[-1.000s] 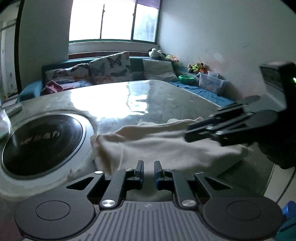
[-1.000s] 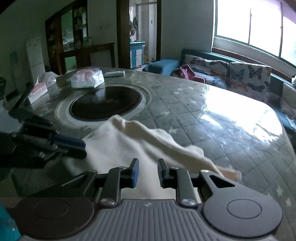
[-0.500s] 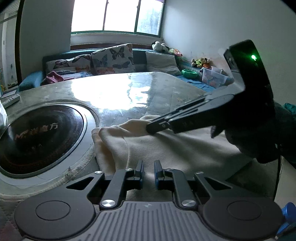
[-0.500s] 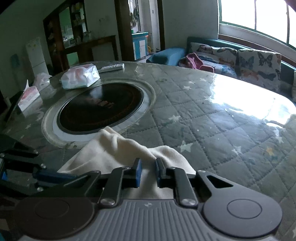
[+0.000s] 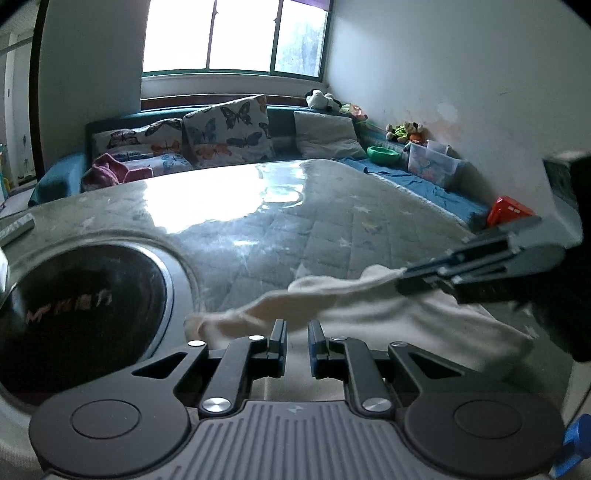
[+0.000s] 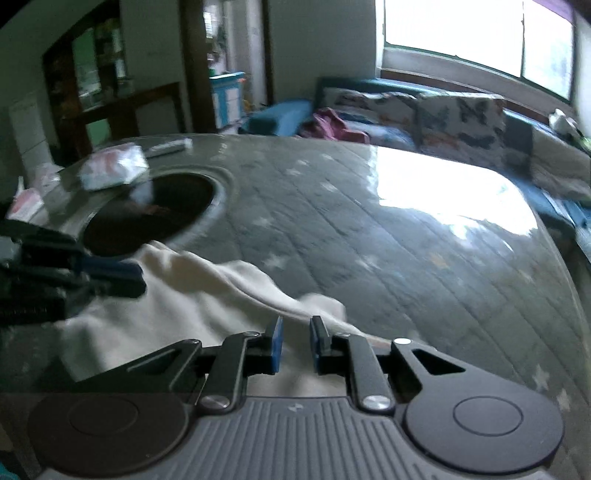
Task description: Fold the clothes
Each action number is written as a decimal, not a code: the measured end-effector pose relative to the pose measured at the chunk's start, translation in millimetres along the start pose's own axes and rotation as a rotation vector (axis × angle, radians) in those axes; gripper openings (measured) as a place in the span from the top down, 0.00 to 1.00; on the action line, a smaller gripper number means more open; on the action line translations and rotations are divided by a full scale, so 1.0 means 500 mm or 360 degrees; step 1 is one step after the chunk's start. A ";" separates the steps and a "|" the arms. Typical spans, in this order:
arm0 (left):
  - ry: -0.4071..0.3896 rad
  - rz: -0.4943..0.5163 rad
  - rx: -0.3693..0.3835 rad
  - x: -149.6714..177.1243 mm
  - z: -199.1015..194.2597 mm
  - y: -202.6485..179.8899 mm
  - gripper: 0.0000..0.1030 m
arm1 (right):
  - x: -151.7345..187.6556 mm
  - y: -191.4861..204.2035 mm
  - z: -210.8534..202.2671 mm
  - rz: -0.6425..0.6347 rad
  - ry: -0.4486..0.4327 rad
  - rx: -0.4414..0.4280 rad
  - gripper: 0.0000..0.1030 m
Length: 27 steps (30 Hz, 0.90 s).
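I held the cream garment [image 5: 369, 310] with both near-closed tongs, left [image 5: 296, 343] and right [image 6: 296, 341] | risk: thin pinch slipping off over counter [image 6: 369, 221] if pulled apart.

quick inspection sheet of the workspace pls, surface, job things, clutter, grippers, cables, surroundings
surface: quilted star-pattern table under a glossy cover, round black hob set in.
job's things: cream garment lying rumpled at the near edge.
clutter: tissue pack, remote.
grippers: left gripper and right gripper, jaws nearly closed on the garment.
cables: nothing seen.
surroundings: window, sofa with butterfly cushions, toys, storage bin.
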<state>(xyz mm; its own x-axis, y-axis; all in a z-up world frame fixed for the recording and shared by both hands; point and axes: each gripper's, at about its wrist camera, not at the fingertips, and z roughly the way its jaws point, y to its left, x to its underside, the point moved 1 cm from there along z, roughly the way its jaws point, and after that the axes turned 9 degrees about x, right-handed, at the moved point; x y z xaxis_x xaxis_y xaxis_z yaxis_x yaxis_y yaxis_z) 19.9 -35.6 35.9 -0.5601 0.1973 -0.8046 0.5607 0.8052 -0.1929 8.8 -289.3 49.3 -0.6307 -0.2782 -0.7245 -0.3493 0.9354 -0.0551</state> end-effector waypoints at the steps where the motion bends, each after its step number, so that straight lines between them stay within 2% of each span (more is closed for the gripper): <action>1: 0.0007 0.0002 -0.0003 -0.006 0.011 0.000 0.87 | 0.003 -0.007 0.006 0.0018 0.0007 0.0007 0.86; 6: 0.0058 -0.0005 -0.0027 -0.028 0.064 0.004 0.87 | 0.008 -0.017 0.030 0.0059 0.0013 0.0011 0.87; 11: 0.0099 -0.0013 -0.0041 -0.034 0.097 0.011 0.87 | 0.006 -0.016 0.021 0.0037 -0.0007 0.0012 0.87; 14: 0.0107 -0.0022 -0.0045 -0.033 0.102 0.013 0.87 | 0.012 -0.021 0.031 0.0054 0.0006 0.0009 0.87; 19: 0.0095 -0.0045 -0.0049 -0.038 0.090 0.010 0.87 | 0.008 -0.012 -0.001 0.0035 -0.0040 0.0002 0.85; 21: 0.0087 -0.0049 -0.0059 -0.038 0.083 0.006 0.84 | 0.008 -0.003 -0.014 0.0013 -0.0053 -0.0006 0.85; 24: 0.0067 -0.0053 -0.0076 -0.037 0.068 -0.002 0.73 | 0.013 0.014 -0.035 -0.0021 -0.0071 -0.0030 0.83; 26: 0.0054 -0.0048 -0.0089 -0.036 0.057 -0.006 0.67 | 0.017 0.033 -0.051 -0.0056 -0.0087 -0.0050 0.76; 27: 0.0047 -0.0050 -0.0095 -0.034 0.050 -0.007 0.67 | 0.020 0.045 -0.060 -0.0088 -0.0099 -0.0057 0.76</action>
<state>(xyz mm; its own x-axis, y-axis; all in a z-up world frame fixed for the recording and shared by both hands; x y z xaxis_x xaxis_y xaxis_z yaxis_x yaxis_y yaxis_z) 42.6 -55.9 36.1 -0.5949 0.1872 -0.7817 0.5059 0.8430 -0.1832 -26.1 -277.7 61.2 -0.5659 -0.3138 -0.7624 -0.4073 0.9104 -0.0724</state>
